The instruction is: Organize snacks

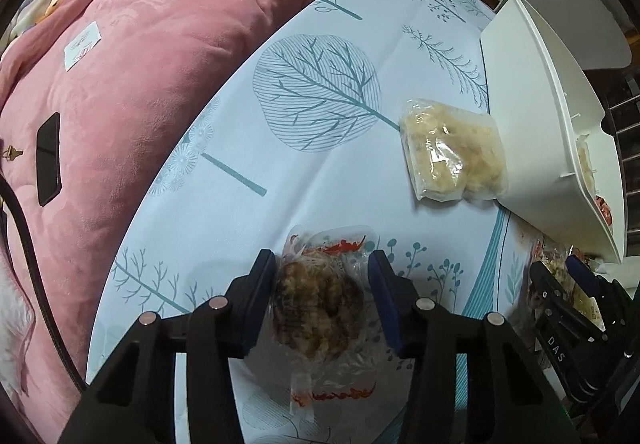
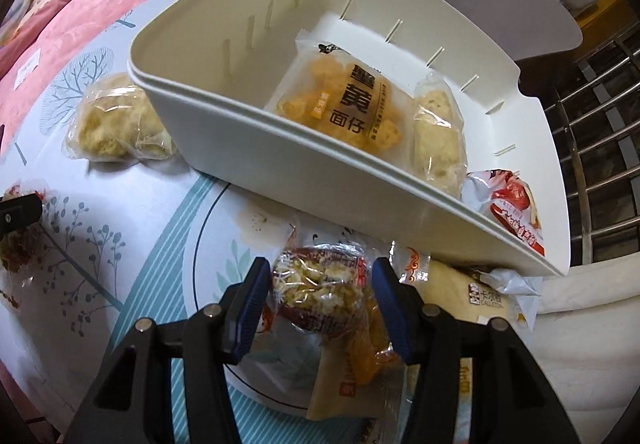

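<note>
My left gripper [image 1: 322, 276] points down at the tree-print tablecloth [image 1: 240, 212], its blue pads closed against a clear packet with a dark brown snack [image 1: 320, 304]. A pale puffed snack bag [image 1: 452, 152] lies against the white bin [image 1: 540, 104]. My right gripper [image 2: 320, 284] is shut on a red-wrapped crumbly snack packet [image 2: 316, 292] just in front of the white bin [image 2: 280, 172]. In the bin lie an orange packet [image 2: 340, 104], a pale packet [image 2: 436, 140] and a red-and-white packet [image 2: 508, 204]. The right gripper [image 1: 560, 276] also shows low in the left wrist view.
A pink quilt [image 1: 140, 64] with a black phone-like object [image 1: 48, 160] borders the table's left edge. More packets [image 2: 472, 292] lie under and beside the right gripper. A grey chair [image 2: 512, 12] and metal railing [image 2: 600, 124] stand behind the bin.
</note>
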Action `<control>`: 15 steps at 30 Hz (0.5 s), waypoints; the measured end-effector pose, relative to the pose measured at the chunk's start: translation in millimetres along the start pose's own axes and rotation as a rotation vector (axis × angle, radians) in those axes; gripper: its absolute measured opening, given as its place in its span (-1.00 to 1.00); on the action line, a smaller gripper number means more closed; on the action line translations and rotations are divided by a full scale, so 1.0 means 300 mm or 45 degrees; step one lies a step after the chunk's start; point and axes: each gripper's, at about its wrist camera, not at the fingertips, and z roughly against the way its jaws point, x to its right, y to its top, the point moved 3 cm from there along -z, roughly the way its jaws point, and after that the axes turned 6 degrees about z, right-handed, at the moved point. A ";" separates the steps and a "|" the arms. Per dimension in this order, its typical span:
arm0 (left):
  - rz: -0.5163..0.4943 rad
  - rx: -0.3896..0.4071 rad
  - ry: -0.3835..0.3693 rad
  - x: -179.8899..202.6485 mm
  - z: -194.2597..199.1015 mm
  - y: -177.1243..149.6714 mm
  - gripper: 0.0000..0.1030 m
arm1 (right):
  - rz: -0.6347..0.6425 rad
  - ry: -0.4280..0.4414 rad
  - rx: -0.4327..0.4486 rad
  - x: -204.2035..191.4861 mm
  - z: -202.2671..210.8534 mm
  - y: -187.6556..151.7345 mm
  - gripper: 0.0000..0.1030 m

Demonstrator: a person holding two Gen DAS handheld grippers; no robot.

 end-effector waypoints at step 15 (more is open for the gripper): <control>0.059 0.013 -0.049 -0.010 0.068 -0.071 -0.43 | -0.048 0.152 0.020 0.050 -0.009 -0.005 -0.05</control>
